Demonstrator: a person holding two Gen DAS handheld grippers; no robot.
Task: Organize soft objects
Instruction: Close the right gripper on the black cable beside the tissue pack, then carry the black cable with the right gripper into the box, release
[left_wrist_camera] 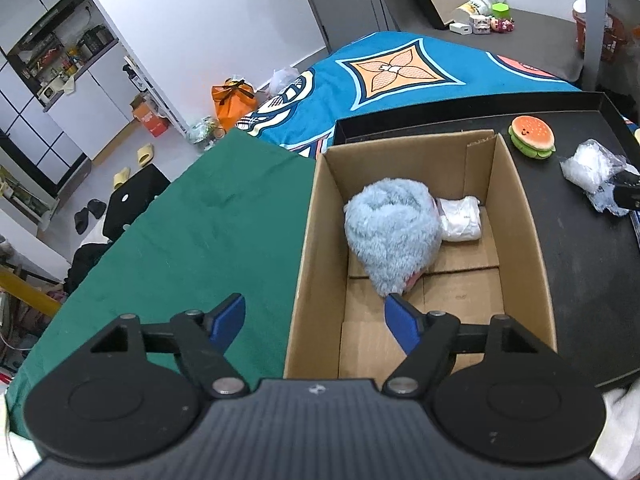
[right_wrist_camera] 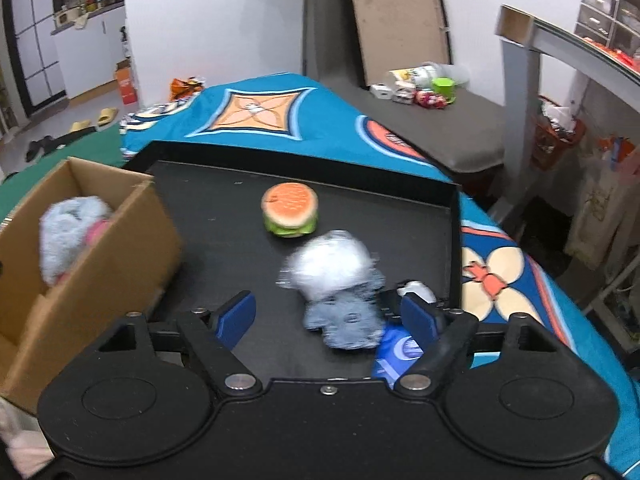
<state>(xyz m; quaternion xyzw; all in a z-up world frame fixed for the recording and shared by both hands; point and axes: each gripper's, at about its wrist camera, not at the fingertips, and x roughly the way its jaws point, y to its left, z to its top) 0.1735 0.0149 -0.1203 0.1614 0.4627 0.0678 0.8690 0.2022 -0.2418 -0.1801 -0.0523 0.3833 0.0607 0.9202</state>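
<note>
An open cardboard box (left_wrist_camera: 316, 240) holds a fluffy light-blue plush (left_wrist_camera: 390, 232) and a white wrapped soft item (left_wrist_camera: 460, 218). My left gripper (left_wrist_camera: 316, 320) is open and empty above the box's near left wall. On the black tray (right_wrist_camera: 224, 240) lie a burger-shaped soft toy (right_wrist_camera: 290, 209) and a plastic-wrapped white and denim soft toy (right_wrist_camera: 336, 276). My right gripper (right_wrist_camera: 330, 316) is open, its fingers either side of the wrapped toy's near end, not closed on it. The box (right_wrist_camera: 100, 248) and plush (right_wrist_camera: 66, 232) show at left in the right wrist view. The burger (left_wrist_camera: 532, 136) and wrapped toy (left_wrist_camera: 592, 168) show at right in the left wrist view.
The tray sits on a blue patterned cloth (left_wrist_camera: 400, 68) beside a green cloth (left_wrist_camera: 208, 232). A blue packet (right_wrist_camera: 396, 350) and a small white object (right_wrist_camera: 416, 290) lie by my right finger. A grey bench with small items (right_wrist_camera: 420, 88) stands behind.
</note>
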